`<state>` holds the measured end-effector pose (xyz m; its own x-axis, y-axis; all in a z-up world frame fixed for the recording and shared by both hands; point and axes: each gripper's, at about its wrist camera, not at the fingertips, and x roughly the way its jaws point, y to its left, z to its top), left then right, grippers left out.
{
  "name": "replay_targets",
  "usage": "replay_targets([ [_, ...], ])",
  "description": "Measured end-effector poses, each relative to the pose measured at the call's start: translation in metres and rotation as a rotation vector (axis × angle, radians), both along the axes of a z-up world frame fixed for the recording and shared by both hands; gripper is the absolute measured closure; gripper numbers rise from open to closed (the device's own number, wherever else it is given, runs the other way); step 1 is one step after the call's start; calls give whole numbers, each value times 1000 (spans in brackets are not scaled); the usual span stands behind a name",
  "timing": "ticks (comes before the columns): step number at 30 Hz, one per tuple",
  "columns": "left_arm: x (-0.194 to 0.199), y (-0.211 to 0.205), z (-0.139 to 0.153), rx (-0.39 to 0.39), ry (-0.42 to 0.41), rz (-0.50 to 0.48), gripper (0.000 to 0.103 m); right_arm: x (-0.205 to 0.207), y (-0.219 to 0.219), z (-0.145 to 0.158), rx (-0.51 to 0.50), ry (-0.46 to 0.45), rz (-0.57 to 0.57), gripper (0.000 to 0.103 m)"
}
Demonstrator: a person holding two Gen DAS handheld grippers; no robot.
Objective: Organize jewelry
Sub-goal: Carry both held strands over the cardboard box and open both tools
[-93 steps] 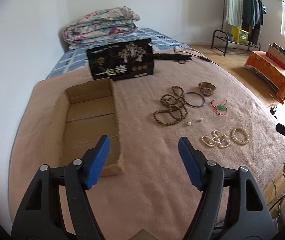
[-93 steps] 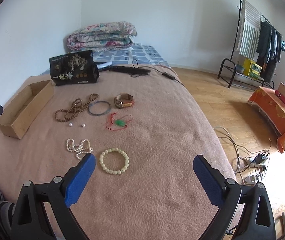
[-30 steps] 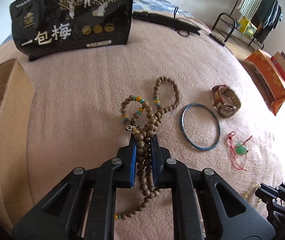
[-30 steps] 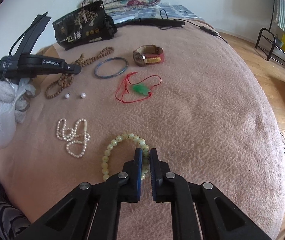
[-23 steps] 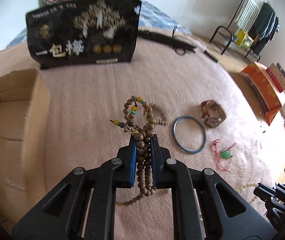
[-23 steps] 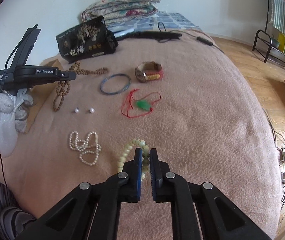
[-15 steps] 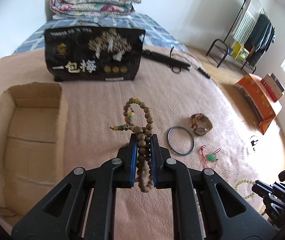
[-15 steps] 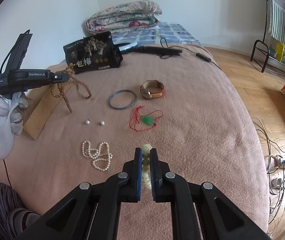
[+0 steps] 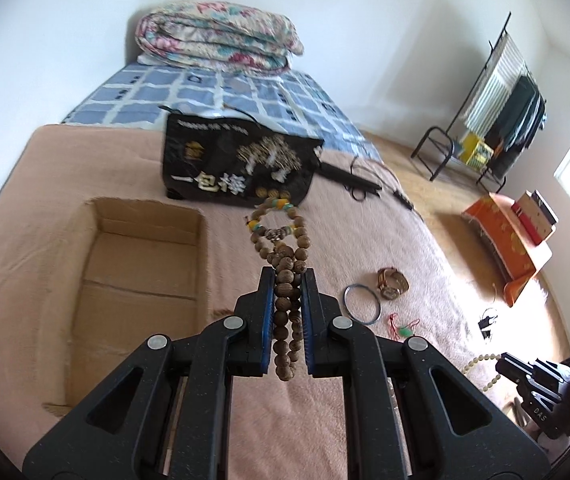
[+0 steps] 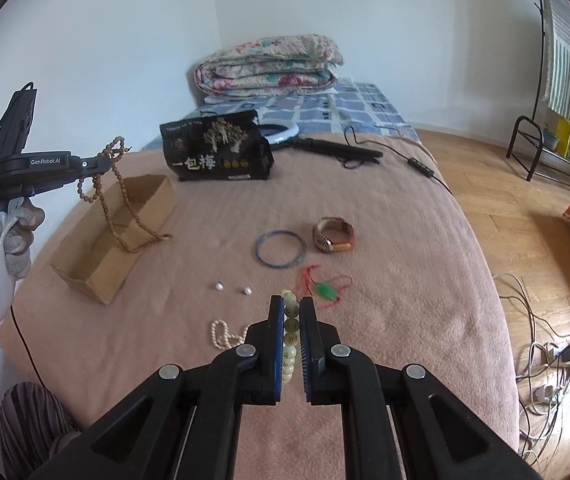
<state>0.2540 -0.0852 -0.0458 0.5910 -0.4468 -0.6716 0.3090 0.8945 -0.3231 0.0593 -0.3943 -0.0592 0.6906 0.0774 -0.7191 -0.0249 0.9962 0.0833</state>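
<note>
Brown wooden bead strand (image 9: 285,264) hung clamped in my left gripper (image 9: 287,304), beside the open cardboard box (image 9: 133,280) near the bed's left edge. Right gripper (image 10: 292,332) pinched the pale green bead bracelet (image 10: 291,336). Risk: the dangling loop could snag the box wall.

Brown wooden beads (image 9: 285,300); pale green bracelet (image 10: 291,332); blue bangle (image 10: 281,254); floral quilt (image 10: 269,66).
</note>
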Motion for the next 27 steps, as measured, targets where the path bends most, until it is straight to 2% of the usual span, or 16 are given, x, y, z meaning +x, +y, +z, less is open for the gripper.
replay_targets([
  [6,-7,42,30,-37,-54,39,93,12,28,21,-8,-40,42,98],
  [15,-10,100,54,-74,-95,96,93,43,76,47,5,-94,117,98],
  [20,-11,119,57,-62,-102,105,93,63,106,55,16,-113,170,98],
  [27,-8,129,40,-23,-69,108,93,94,153,50,36,-103,250,98],
])
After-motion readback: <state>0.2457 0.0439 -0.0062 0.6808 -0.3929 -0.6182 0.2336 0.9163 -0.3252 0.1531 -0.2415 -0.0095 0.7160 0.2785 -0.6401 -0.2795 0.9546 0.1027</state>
